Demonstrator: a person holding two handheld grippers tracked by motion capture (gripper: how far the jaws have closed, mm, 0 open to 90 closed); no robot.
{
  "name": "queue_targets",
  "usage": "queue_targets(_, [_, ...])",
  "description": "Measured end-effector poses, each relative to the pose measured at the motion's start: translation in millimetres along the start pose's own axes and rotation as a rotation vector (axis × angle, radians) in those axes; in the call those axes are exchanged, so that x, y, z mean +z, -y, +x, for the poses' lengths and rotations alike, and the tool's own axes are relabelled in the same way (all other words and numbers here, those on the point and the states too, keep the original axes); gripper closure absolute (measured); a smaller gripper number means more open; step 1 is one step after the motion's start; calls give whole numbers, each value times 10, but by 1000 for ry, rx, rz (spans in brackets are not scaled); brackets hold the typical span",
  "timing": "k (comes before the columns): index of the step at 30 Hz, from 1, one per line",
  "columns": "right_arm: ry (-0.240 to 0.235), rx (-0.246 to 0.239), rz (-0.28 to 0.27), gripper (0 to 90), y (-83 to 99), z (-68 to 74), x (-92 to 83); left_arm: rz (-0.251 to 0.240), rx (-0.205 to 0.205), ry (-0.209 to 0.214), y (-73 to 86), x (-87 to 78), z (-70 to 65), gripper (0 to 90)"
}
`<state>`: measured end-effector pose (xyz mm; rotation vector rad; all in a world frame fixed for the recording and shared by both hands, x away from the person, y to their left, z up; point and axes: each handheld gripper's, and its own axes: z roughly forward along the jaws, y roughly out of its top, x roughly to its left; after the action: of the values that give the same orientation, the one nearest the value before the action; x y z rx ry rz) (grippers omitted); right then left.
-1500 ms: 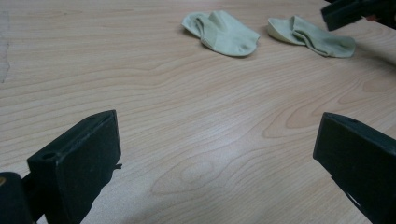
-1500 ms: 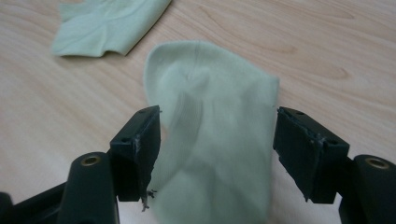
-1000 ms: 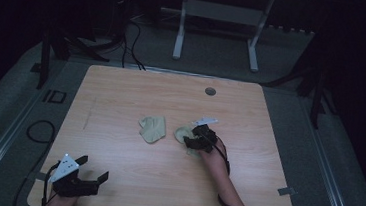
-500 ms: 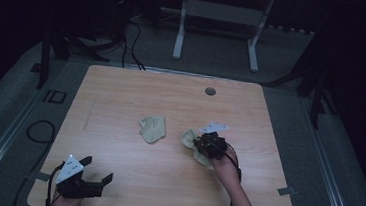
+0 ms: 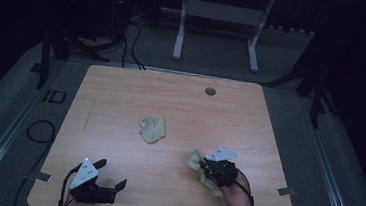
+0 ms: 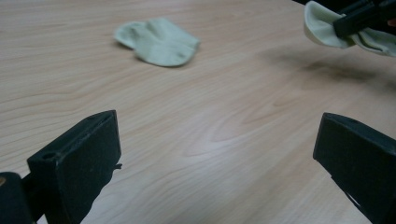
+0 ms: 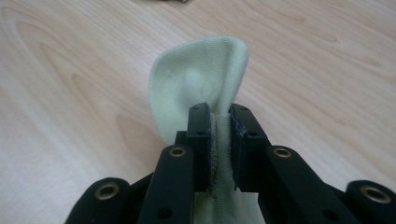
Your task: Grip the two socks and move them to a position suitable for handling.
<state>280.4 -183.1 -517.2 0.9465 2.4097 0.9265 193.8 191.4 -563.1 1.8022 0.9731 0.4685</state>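
At the near left corner of the counter (image 5: 121, 92), the left tool (image 5: 107, 176) sits with its jaws spread wide and nothing between them. A pale green sock (image 5: 153, 129) lies flat mid-counter. To the right, the right tool (image 5: 204, 166) has just clamped its jaws on a second sock (image 7: 201, 84), held lifted above the wood.

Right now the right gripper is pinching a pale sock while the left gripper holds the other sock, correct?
Not quite. The left gripper holds nothing: its jaws stand open over bare table, as the left gripper view shows. The other sock lies loose. The right gripper does pinch a pale sock.
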Motion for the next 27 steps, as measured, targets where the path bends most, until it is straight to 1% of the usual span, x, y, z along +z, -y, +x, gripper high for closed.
queue_targets(1, [-5, -2, 6, 794, 33, 36, -10, 7, 17, 9, -6, 22, -37, 6])
queue_targets(2, [-15, 0, 2, 794, 52, 59, -11, 23, 39, 7, -15, 51, -86, 6])
queue_targets(3, [-32, 1, 9, 794, 71, 91, -2, 28, 51, 12, -19, 69, -114, 6])
queue_targets(5, [-25, -19, 15, 793, 94, 144, 23, 40, 63, 37, -39, 129, -188, 6])
queue_targets(7, [-28, -24, 26, 793, 126, 184, 83, 45, 75, 59, -64, 183, -240, 8])
queue_targets(8, [-22, -22, 31, 793, 139, 193, 107, 41, 85, 63, -84, 223, -284, 19])
queue_targets(10, [-30, -19, 50, 793, 178, 205, 179, 46, 103, 81, -109, 277, -342, 51])
queue_targets(11, [-28, -22, 62, 792, 202, 216, 218, 57, 115, 87, -119, 310, -381, 54])
queue_targets(12, [-24, -25, 78, 790, 231, 226, 261, 72, 128, 106, -127, 348, -419, 68])
queue_targets(14, [-12, -24, 61, 789, 281, 263, 288, 97, 141, 135, -131, 403, -467, 150])
queue_targets(15, [-2, -33, 62, 788, 281, 281, 285, 113, 156, 153, -135, 430, -491, 164])
queue_targets(16, [3, -33, 61, 788, 281, 287, 286, 121, 175, 161, -139, 450, -512, 220])
queue_targets(17, [6, -26, 56, 786, 285, 289, 288, 122, 186, 170, -149, 473, -538, 249])
queue_targets(18, [13, -28, 52, 782, 289, 298, 290, 120, 193, 188, -161, 489, -553, 308])
queue_targets(19, [17, -30, 55, 775, 285, 305, 290, 120, 194, 197, -173, 506, -566, 354])
queue_targets(20, [15, -30, 57, 757, 281, 303, 290, 120, 203, 200, -192, 527, -583, 365])
queue_targets(21, [7, -22, 61, 711, 274, 294, 288, 113, 208, 212, -213, 546, -599, 404])
queue_targets(22, [-15, -10, 61, 648, 268, 278, 284, 104, 213, 214, -239, 564, -616, 434])
queue_targets(23, [-27, 3, 63, 613, 259, 274, 263, 97, 219, 216, -273, 582, -632, 448])
queue_targets(24, [-31, 7, 54, 579, 250, 275, 225, 90, 222, 226, -320, 613, -653, 473])
queue_targets(25, [-32, 12, 37, 563, 238, 278, 164, 87, 227, 230, -352, 633, -667, 501])
queue_targets(27, [-34, 11, 24, 550, 221, 293, 65, 87, 247, 240, -440, 708, -715, 549])
